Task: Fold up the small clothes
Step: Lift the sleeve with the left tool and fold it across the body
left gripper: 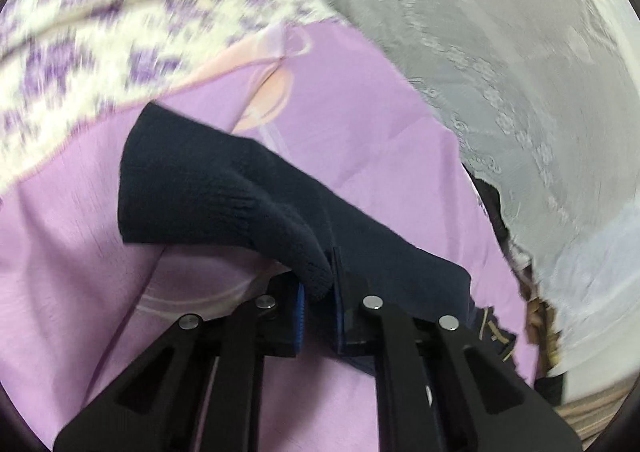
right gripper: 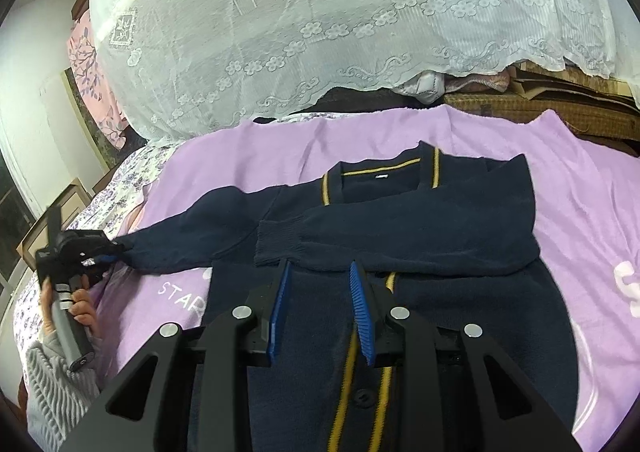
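A navy knit cardigan [right gripper: 420, 224] with yellow trim lies face up on a lilac sheet [right gripper: 580, 212]. Its right sleeve is folded across the chest, ribbed cuff [right gripper: 280, 244] toward the left. Its other sleeve [right gripper: 192, 236] stretches out to the left. My left gripper [left gripper: 318, 288] is shut on that sleeve's ribbed cuff [left gripper: 304, 264]; it also shows in the right wrist view [right gripper: 114, 254], held in a hand. My right gripper [right gripper: 320, 276] is open and empty, just above the cardigan's front below the folded cuff.
A white lace cover [right gripper: 320, 32] drapes a large mound behind the sheet. A floral purple-and-white bedspread [left gripper: 100, 32] lies along the left side. Brown woven mats [right gripper: 540, 104] sit at the back right. A window and frames stand at the far left.
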### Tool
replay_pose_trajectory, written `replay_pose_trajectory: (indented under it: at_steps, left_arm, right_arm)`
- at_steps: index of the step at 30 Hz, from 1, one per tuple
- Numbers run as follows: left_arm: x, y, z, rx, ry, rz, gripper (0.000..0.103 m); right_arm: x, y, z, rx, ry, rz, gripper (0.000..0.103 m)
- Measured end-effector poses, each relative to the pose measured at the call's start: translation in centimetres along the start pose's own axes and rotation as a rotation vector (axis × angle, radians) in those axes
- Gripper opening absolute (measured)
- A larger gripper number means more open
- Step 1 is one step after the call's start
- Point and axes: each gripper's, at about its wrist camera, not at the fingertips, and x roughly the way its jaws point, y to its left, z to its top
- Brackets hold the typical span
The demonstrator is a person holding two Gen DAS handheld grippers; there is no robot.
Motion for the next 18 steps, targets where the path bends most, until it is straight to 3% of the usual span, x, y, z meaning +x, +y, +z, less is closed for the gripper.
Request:
replay_pose_trajectory:
  at_steps: [10, 18]
  left_arm:
    - [-1.0, -10.8, -3.5, 0.370, -0.068, 0.122, 0.009]
    - [0.6, -17.0, -6.9, 0.527, -0.075, 0.173, 0.009]
  right_arm:
    - [0.3, -4.2, 1.3, 0.052, 0.009, -0.006, 0.030]
    - [-0.2, -7.6, 2.0, 0.142, -0.011, 0.019, 0.030]
